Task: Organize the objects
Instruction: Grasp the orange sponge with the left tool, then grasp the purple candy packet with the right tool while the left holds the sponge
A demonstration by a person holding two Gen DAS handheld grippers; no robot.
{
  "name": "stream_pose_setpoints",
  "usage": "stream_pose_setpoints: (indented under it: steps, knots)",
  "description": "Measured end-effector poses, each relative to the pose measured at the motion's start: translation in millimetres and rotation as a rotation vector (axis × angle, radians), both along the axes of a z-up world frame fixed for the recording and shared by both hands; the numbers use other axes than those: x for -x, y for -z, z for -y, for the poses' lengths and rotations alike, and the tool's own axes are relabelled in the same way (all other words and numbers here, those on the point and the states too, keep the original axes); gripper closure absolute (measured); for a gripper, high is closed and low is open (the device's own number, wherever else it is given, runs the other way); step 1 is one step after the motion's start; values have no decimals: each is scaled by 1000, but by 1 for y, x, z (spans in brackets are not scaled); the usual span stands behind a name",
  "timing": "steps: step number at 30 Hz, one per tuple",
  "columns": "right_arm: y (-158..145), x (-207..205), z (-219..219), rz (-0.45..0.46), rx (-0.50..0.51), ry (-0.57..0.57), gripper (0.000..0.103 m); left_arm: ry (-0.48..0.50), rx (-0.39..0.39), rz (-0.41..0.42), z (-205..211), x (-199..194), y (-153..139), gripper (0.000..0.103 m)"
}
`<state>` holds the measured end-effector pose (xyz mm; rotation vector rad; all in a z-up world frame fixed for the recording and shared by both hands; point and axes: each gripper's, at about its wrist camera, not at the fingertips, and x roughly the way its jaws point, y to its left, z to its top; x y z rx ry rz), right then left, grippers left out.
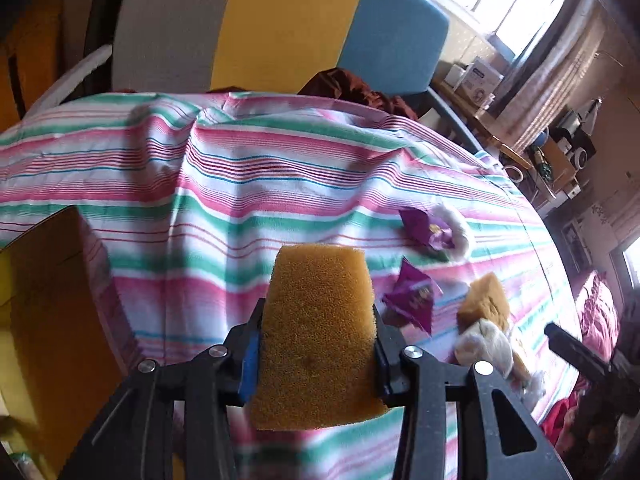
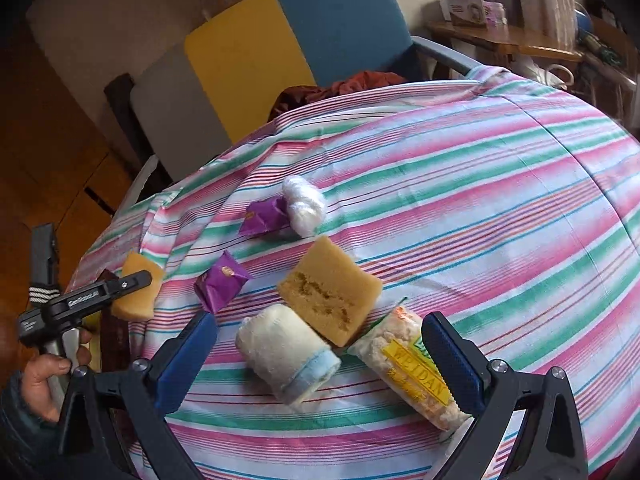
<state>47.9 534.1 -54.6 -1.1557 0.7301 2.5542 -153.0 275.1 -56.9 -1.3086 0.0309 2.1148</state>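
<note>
My left gripper (image 1: 316, 322) is shut on a yellow-brown sponge (image 1: 320, 304), its blue pads pressing both sides. The right wrist view shows that sponge (image 2: 138, 288) held at the table's left edge. My right gripper (image 2: 320, 322) stands open and holds nothing, just above a rolled white towel (image 2: 286, 354). Beside the towel lie a second sponge (image 2: 330, 298) and a snack packet (image 2: 412, 364). Two purple candy packets (image 2: 222, 280) (image 2: 264, 216) and a white fluffy ball (image 2: 304, 204) lie farther back on the striped tablecloth (image 2: 480, 220).
A brown flat-sided thing (image 1: 48, 300), perhaps a box, stands left of the held sponge. Behind the table is a chair with grey, yellow and blue cushions (image 2: 248, 64) and a red-brown cloth (image 2: 344, 84). A hand (image 2: 44, 372) holds the left gripper's handle.
</note>
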Motion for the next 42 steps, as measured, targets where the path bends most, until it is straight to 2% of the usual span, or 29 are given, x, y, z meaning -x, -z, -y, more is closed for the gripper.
stream_pose_setpoints:
  steps: [3, 9, 13, 15, 17, 19, 22, 25, 26, 27, 28, 31, 34, 38, 42]
  knots:
    - [-6, 8, 13, -17, 25, -57, 0, 25, -15, -42, 11, -22, -13, 59]
    - [-17, 49, 44, -58, 160, -161, 1, 65, -48, -95, 26, -50, -28, 59]
    - [0, 90, 62, 16, 244, -187, 9, 62, -75, -88, 39, -60, -31, 59]
    - [16, 109, 64, 61, 288, -164, 13, 55, -88, -84, 46, -63, -32, 59]
    - [29, 122, 64, 102, 290, -120, 14, 52, -102, -72, 53, -65, -31, 59]
    - [40, 135, 62, 139, 276, -82, 14, 45, -111, -64, 59, -68, -31, 59]
    - [45, 150, 64, 182, 197, -30, 14, 31, -128, -42, 67, -70, -29, 59]
    - [54, 166, 72, 247, 132, -44, 19, 18, -137, -29, 74, -73, -27, 59]
    - [54, 170, 78, 269, 83, -64, 29, 16, -138, -24, 76, -74, -27, 59]
    - [53, 172, 83, 276, 37, -80, 50, 14, -141, -21, 78, -76, -26, 59]
    - [53, 172, 87, 280, 1, -88, 52, 12, -142, -19, 80, -78, -26, 59]
    - [52, 168, 96, 287, -49, -149, 53, 8, -148, -15, 86, -83, -26, 58]
    - [52, 156, 119, 305, -121, -297, 52, 0, -153, -17, 93, -87, -28, 58]
    - [53, 119, 152, 319, -219, -481, 52, -20, -150, -31, 102, -93, -33, 58]
    - [53, 80, 162, 314, -229, -548, 52, -46, -137, -66, 112, -98, -39, 58]
